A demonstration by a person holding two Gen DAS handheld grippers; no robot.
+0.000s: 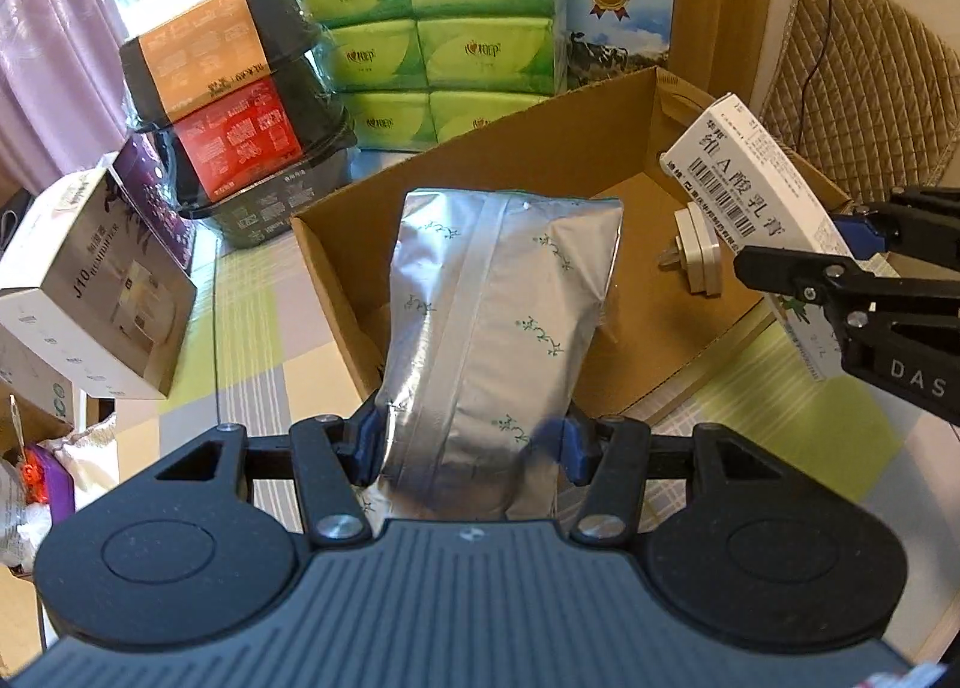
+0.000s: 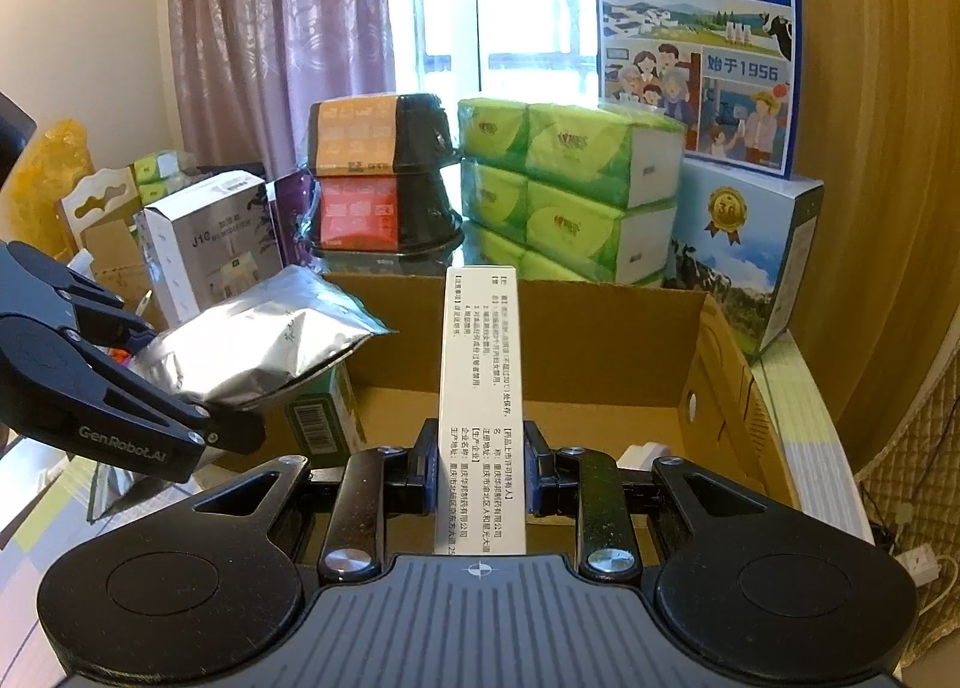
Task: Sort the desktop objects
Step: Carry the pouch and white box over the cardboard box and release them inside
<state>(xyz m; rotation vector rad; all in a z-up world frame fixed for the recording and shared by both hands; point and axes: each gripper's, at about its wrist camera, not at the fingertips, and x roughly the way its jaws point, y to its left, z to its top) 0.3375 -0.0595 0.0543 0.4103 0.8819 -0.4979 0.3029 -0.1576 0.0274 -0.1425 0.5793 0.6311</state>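
The biggest thing before me is the open cardboard box (image 1: 540, 160), which stands on the counter (image 1: 252, 328) with its checked cloth; behind it are stacked the green tissue packs (image 1: 444, 28) and the black food tubs (image 1: 240, 106). Inside the box, on its brown floor, I see a white plug adapter (image 1: 696, 256) lying at the right side, and in the right wrist view a green carton (image 2: 318, 424) stands in the left corner. My left claw (image 1: 474, 448) is clamped on the lower end of a silver foil pouch (image 1: 498, 316), which I hold above the near left part of the box, its top pointing toward the far wall. My right claw (image 2: 480, 469) is closed tightly on a long white medicine box (image 2: 480, 388) with printed text and a barcode; it hangs over the right side of the cardboard box, not touching it.
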